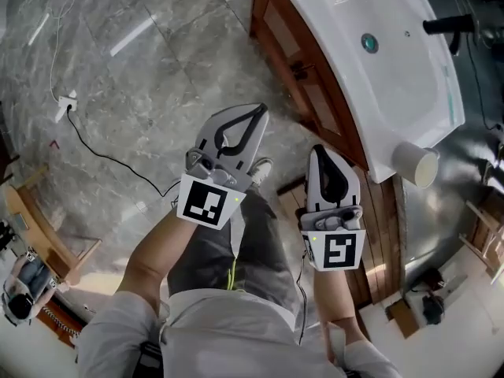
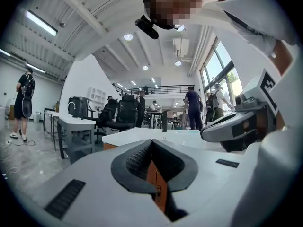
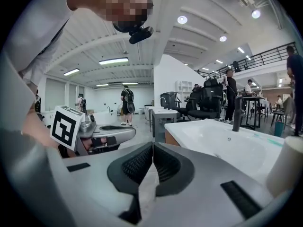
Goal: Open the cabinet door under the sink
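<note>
The cabinet door (image 1: pixel 316 93) sits under the white sink (image 1: pixel 346 22): a brown wood front w/ framed panels, tucked below the basin's overhanging rim. In head view its long axis runs on a slant from upper left to lower right. A small dark fitting (image 1: pixel 299 71) on the wood, prob the handle, sits toward the upper part of that front. The door looks closed, so we judge the opening not yet begun

From our grippers the door lies ahead & to the right. Our left gripper (image 1: pixel 257 114) points up the picture toward the dark fitting, and in head view its tips look the nearer of the two to it, though clearly apart from it. How high above it they hang we can't tell. Our right gripper (image 1: pixel 320 151) is just beside the lower stretch of the wood front, below the sink's corner, where a white cup-like cylinder (image 1: pixel 416 165) stands

Jaws: in left gripper view the dark ribbed pads (image 2: pixel 137 157) meet at the tip w/ nothing between them. Right gripper view shows the same, pads (image 3: pixel 137 162) pressed together & empty. As they stand neither can take a handle, so we reckon one must part its jaws first, or hook closed tips behind the door's edge

Further out: grey marble-look floor (image 1: pixel 157 93) w/ a black cable (image 1: pixel 101 153) & a white power strip (image 1: pixel 64 105)
</note>
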Demonstrator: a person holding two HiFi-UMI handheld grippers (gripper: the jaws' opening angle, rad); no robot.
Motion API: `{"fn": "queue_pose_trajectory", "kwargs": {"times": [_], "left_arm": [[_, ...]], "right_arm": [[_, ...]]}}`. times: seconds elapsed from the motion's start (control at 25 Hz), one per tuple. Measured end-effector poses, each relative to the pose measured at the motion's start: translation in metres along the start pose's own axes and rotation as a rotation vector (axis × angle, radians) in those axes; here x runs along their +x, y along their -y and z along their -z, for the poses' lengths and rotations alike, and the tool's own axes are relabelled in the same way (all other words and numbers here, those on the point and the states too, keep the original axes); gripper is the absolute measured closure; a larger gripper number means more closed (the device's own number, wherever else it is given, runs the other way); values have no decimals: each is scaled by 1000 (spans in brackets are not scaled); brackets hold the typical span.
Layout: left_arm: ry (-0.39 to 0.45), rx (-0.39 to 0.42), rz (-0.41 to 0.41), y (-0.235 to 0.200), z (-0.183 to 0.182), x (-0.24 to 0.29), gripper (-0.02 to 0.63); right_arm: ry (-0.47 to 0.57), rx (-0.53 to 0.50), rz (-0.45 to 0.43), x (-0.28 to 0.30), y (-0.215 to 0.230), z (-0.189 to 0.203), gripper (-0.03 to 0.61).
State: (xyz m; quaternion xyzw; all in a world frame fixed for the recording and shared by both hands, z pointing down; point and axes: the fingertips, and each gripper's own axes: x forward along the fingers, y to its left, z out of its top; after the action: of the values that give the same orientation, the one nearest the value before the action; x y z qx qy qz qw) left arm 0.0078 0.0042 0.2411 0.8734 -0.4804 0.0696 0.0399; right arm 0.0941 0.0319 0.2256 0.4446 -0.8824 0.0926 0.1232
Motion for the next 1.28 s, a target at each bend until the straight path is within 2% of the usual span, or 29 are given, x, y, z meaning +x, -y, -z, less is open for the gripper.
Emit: {"fn": "queue_pose_trajectory", "kwargs": {"times": [0.28, 0.48, 0.52, 0.56, 1.0, 1.28], "left_arm": [[-24, -4, -4, -2, 90, 34, 607], [-40, 8, 34, 0, 144, 53, 607], [-40, 7, 40, 0, 154, 57, 593], [-41, 3, 45, -1, 163, 61, 522], [-39, 10, 65, -2, 245, 102, 517], [-18, 13, 69, -7, 278, 130, 528]], "right_arm": [[5, 17, -22, 37, 7, 82, 545], [-13, 29, -4, 58, 15, 135, 545], [-11, 31, -2, 62, 17, 144, 544], [-8, 32, -1, 66, 18, 152, 545], [32, 33, 33, 96, 30, 212, 543], [60, 26, 40, 113, 33, 241, 544]]}}
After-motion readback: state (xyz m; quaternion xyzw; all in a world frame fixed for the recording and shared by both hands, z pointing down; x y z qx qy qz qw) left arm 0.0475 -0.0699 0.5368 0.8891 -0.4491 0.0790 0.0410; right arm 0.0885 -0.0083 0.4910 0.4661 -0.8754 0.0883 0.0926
